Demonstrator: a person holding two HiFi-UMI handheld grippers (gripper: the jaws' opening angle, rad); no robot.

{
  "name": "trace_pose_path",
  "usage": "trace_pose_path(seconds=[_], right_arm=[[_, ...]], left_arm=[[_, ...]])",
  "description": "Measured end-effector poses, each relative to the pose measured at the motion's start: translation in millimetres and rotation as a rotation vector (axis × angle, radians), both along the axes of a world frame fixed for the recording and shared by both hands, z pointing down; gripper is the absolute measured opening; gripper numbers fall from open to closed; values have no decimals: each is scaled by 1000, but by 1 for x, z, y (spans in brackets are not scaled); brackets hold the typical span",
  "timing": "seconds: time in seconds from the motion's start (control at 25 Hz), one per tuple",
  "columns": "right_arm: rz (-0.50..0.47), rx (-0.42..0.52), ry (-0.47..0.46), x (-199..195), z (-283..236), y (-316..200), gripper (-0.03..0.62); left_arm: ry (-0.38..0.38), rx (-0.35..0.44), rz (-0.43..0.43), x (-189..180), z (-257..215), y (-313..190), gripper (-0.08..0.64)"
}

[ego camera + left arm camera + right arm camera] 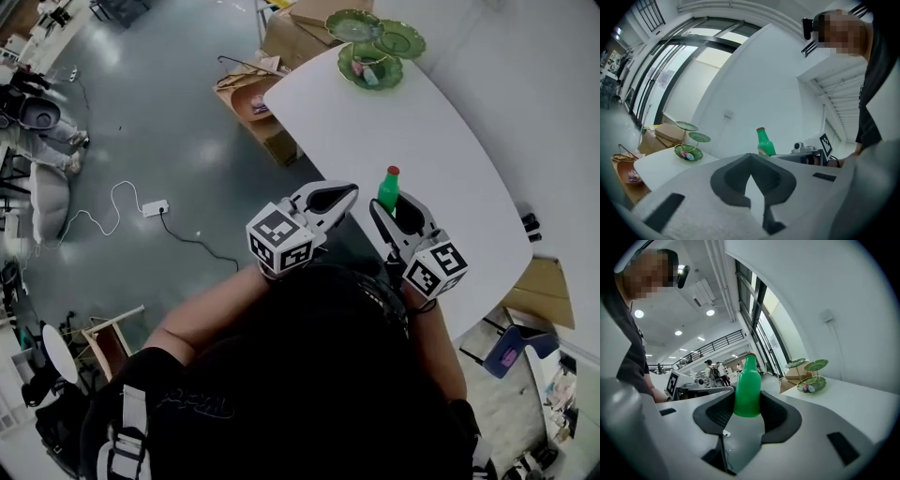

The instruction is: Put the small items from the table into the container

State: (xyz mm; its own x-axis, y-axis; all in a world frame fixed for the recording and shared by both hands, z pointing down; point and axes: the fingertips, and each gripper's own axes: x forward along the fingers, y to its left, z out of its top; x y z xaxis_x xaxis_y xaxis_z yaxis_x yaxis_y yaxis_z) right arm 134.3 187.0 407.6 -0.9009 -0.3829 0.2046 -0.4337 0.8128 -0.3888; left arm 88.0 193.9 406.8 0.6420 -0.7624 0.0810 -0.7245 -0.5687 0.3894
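**A:** Head view first. Why is the right gripper (394, 208) where it is?

**B:** I have its jaws closed on the small green plastic bottle with the red cap (388, 190), one pad on each side of its body. I am holding it upright over the near part of the white oval table (441, 122). I judge it is meant for the green three-tier dish stand (373, 52) at the far end, well apart from it. A few small pale items (368, 75) already lie in the stand's lowest dish. The left gripper (342, 194) is just beside the right one, its tips together and holding nothing, so it doesn't get in the way. My own body hides the table edge below both grippers, so I can't tell whether the bottle's base touches the tabletop.

**A:** And the left gripper view?

**B:** The dark pads meet at the tips with nothing between them. Past them I see the bottle's upper half, but the gripper body cuts off its base. The items in the stand are too small to name.

**A:** Right gripper view?

**B:** The bottle stands upright between the pads, and both press on its sides, so the jaws are set wide but gripping. Its bottom drops behind the jaws, so I can't see what is under it. The stand shows at the right on the table. The people (712, 369) far behind are too small to make out.
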Motion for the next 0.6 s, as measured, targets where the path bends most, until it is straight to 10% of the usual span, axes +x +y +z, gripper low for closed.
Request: trace_pose_path(seconds=[0.6], right_arm=[[-332,-26,15,-264,15,54,172]], left_arm=[[13,-1,-318,-247,13,65,5]])
